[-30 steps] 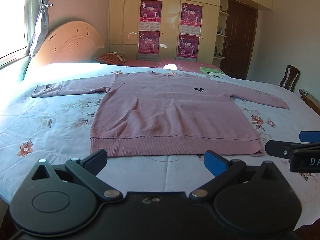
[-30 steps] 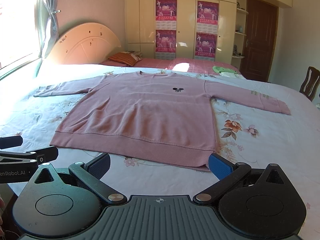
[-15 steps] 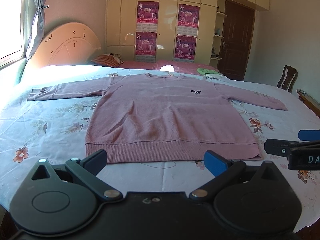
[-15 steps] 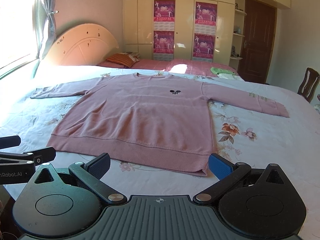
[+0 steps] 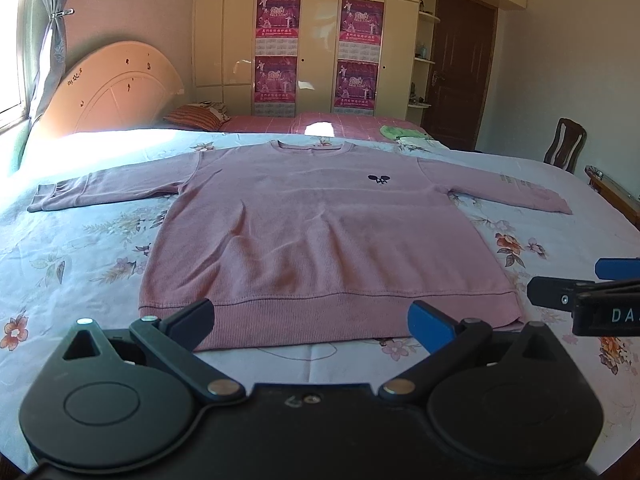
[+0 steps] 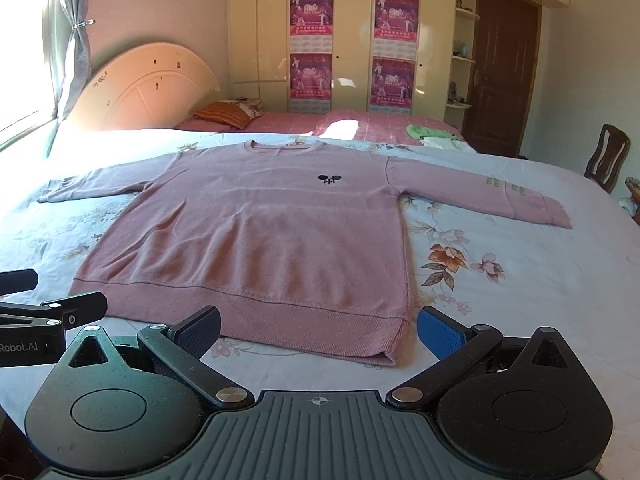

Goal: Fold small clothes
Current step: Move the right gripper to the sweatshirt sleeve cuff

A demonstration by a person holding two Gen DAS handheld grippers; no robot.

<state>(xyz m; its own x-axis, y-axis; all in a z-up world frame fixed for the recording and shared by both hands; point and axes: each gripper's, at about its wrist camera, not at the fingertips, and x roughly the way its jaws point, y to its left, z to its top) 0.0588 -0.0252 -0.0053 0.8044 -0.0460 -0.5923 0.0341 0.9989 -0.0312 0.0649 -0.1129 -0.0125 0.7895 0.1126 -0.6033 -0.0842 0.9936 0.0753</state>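
A floral bedsheet [image 5: 80, 248] covers the bed before a poster-hung wardrobe [image 5: 320, 40]. The pink sweater [image 5: 320, 232] lies flat, sleeves outstretched. Left gripper [image 5: 316, 320] and right gripper [image 6: 320, 328] hover spread wide, holding nothing.

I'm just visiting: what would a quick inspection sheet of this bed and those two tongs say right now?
Surface: floral bedsheet, sunlit at the far left.
Job's things: pink sweater lying flat, front up, both sleeves spread, unfolded.
Clutter: green cloth and striped pillow on the pink cover beyond.
Grippers: left tongs and right tongs both open, empty, near the hem.
Cables: nothing seen.
Surroundings: headboard, wardrobe with posters, door, chair.
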